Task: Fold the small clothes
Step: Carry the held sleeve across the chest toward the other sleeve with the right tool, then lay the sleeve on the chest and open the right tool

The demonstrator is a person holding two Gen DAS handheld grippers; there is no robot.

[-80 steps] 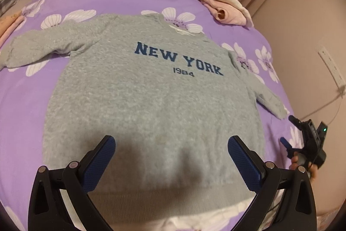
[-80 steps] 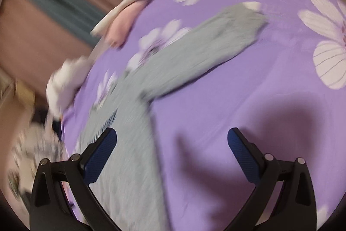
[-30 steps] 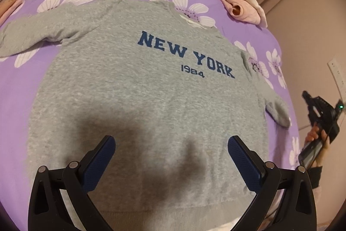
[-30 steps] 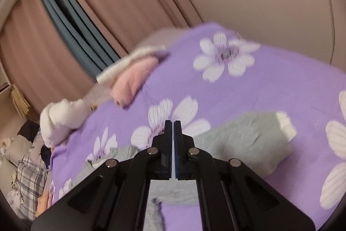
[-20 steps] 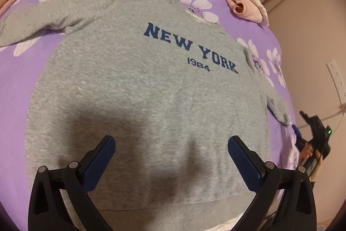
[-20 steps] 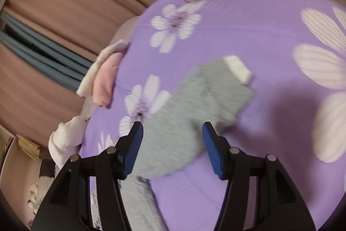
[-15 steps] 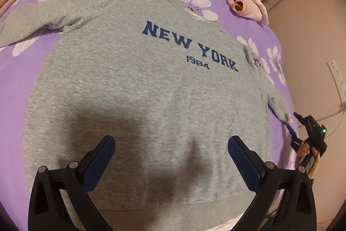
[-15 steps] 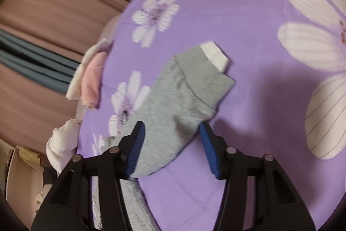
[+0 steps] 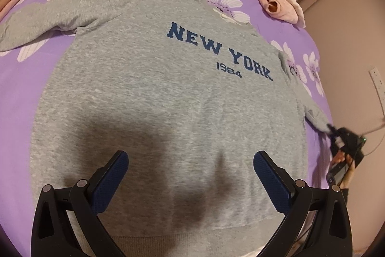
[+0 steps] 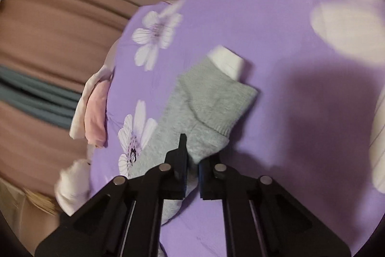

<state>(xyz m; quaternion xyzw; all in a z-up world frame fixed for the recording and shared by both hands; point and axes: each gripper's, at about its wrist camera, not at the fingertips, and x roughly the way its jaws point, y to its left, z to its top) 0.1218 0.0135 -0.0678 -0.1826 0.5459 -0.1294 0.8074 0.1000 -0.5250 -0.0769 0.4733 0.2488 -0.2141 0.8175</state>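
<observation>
The grey sweatshirt (image 9: 168, 100) lies flat, front up, on the purple flowered bedspread (image 9: 19, 98), its hem toward the camera at six o'clock. The right gripper (image 10: 192, 160) has its jaws pinched together on a fold of the sleeve (image 10: 211, 102) near the cuff, where a white inner cuff (image 10: 227, 62) pokes out toward twelve o'clock. In the left wrist view that gripper sits at about three o'clock, at the sleeve's tip, in a person's hand (image 9: 344, 160). The left gripper (image 9: 190, 175) hangs over the lower body of the sweatshirt with its jaws wide apart and nothing between them. Beyond, a pink garment (image 9: 276, 1) lies bunched at one o'clock near the bed's edge.

This looks like the first sleeve fold: the grip is made, the fold not yet begun. Next, the sleeve probably has to be carried inward across the chest and laid flat, without dragging the body out of line.
</observation>
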